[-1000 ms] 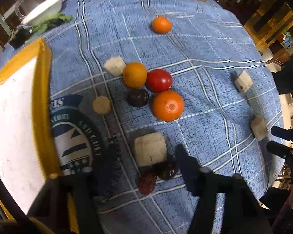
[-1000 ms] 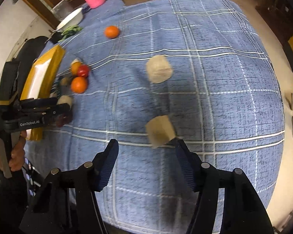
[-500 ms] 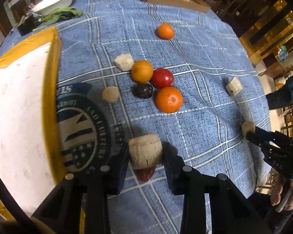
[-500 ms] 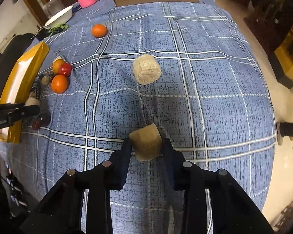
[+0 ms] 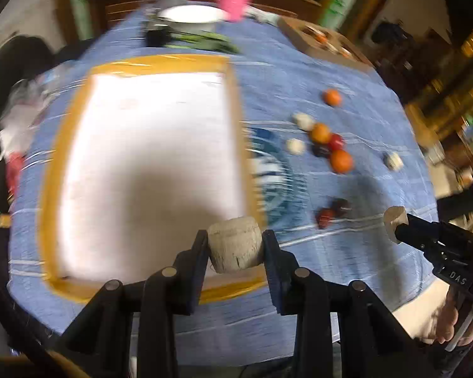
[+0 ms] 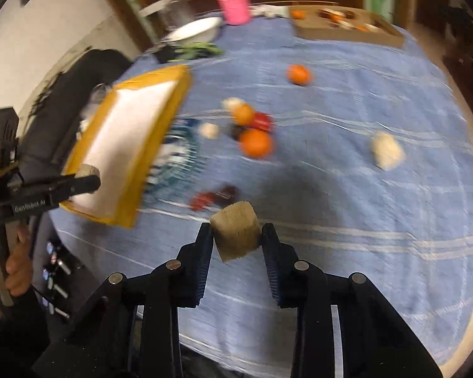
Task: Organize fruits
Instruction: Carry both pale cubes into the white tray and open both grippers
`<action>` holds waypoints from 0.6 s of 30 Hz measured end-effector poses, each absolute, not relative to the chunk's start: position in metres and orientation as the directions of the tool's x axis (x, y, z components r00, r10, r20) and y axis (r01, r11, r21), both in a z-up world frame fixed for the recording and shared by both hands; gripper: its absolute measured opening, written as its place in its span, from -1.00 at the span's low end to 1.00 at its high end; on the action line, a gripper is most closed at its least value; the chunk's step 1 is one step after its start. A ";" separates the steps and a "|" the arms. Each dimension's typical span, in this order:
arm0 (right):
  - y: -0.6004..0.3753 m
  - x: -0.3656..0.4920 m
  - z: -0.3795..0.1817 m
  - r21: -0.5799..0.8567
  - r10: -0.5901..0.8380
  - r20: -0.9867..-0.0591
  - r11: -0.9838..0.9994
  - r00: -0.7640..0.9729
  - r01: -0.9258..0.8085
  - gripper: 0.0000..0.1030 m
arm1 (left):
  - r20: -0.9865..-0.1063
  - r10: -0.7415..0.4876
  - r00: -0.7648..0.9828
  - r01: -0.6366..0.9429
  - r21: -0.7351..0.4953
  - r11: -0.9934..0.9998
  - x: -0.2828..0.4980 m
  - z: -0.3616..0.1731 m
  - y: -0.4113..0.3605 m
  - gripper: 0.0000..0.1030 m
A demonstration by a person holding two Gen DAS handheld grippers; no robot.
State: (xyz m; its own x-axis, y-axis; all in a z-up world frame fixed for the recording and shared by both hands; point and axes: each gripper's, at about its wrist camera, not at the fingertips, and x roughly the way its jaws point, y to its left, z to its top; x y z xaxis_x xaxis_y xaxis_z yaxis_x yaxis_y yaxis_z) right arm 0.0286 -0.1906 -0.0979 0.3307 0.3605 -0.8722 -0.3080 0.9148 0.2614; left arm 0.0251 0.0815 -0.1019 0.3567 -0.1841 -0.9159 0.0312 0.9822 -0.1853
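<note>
Fruits on the blue table (image 6: 378,100): three oranges (image 5: 341,161), one red tomato (image 5: 336,141), three dark plums (image 5: 340,205). Three pale blocks (image 5: 393,160) lie among them. The left gripper (image 5: 235,244) grasps one rounded cork-like block (image 5: 235,243) above the yellow-rimmed white tray (image 5: 148,157). The right gripper (image 6: 235,234) clamps a tan cube (image 6: 235,230), lifted over the cloth.

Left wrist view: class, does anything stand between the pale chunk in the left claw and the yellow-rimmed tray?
Nothing visible does. The left claw is shut on the chunk, held over the near corner of the tray, whose white floor shows bare.
</note>
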 end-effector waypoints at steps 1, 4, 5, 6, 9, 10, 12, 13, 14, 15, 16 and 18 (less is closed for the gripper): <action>-0.175 0.033 -0.095 0.272 0.380 -0.868 0.902 0.319 -0.334 -0.41 | -0.915 -0.168 0.366 0.011 -0.176 0.984 0.023 -0.101 0.093 -0.29; -0.129 0.044 -0.090 0.285 0.420 -0.861 0.865 0.287 -0.413 -0.41 | -0.919 -0.115 0.378 -0.046 -0.143 0.989 0.022 -0.106 0.124 -0.29; -0.107 0.049 -0.088 0.284 0.430 -0.861 0.849 0.271 -0.446 -0.41 | -0.922 -0.102 0.373 -0.061 -0.134 0.989 0.024 -0.109 0.134 -0.29; -0.089 0.054 -0.089 0.281 0.435 -0.863 0.836 0.258 -0.471 -0.41 | -0.926 -0.093 0.366 -0.074 -0.128 0.989 0.025 -0.114 0.141 -0.29; -0.048 0.064 -0.093 0.271 0.435 -0.872 0.810 0.223 -0.520 -0.41 | -0.938 -0.058 0.342 -0.096 -0.097 0.991 0.034 -0.130 0.156 -0.29; -0.033 0.068 -0.095 0.265 0.431 -0.877 0.802 0.211 -0.535 -0.41 | -0.942 -0.052 0.333 -0.098 -0.090 0.991 0.037 -0.135 0.159 -0.29; -0.003 0.078 -0.103 0.238 0.407 -0.891 0.795 0.200 -0.557 -0.42 | -0.947 -0.061 0.316 -0.091 -0.094 0.991 0.041 -0.145 0.165 -0.29; 0.006 0.083 -0.107 0.230 0.397 -0.897 0.796 0.196 -0.560 -0.42 | -0.949 -0.067 0.309 -0.084 -0.098 0.992 0.042 -0.149 0.167 -0.29; 0.016 0.089 -0.113 0.227 0.388 -0.903 0.796 0.186 -0.561 -0.43 | -0.950 -0.072 0.302 -0.078 -0.100 0.992 0.044 -0.153 0.170 -0.29; 0.026 0.097 -0.121 0.216 0.372 -0.911 0.797 0.178 -0.564 -0.43 | -0.952 -0.075 0.297 -0.073 -0.100 0.992 0.045 -0.157 0.173 -0.29; 0.032 0.103 -0.128 0.198 0.350 -0.920 0.803 0.178 -0.562 -0.43 | -0.953 -0.078 0.292 -0.066 -0.102 0.993 0.046 -0.161 0.177 -0.29; 0.042 0.115 -0.143 0.177 0.311 -0.936 0.819 0.162 -0.546 -0.44 | -0.955 -0.078 0.285 -0.060 -0.099 0.993 0.048 -0.165 0.181 -0.29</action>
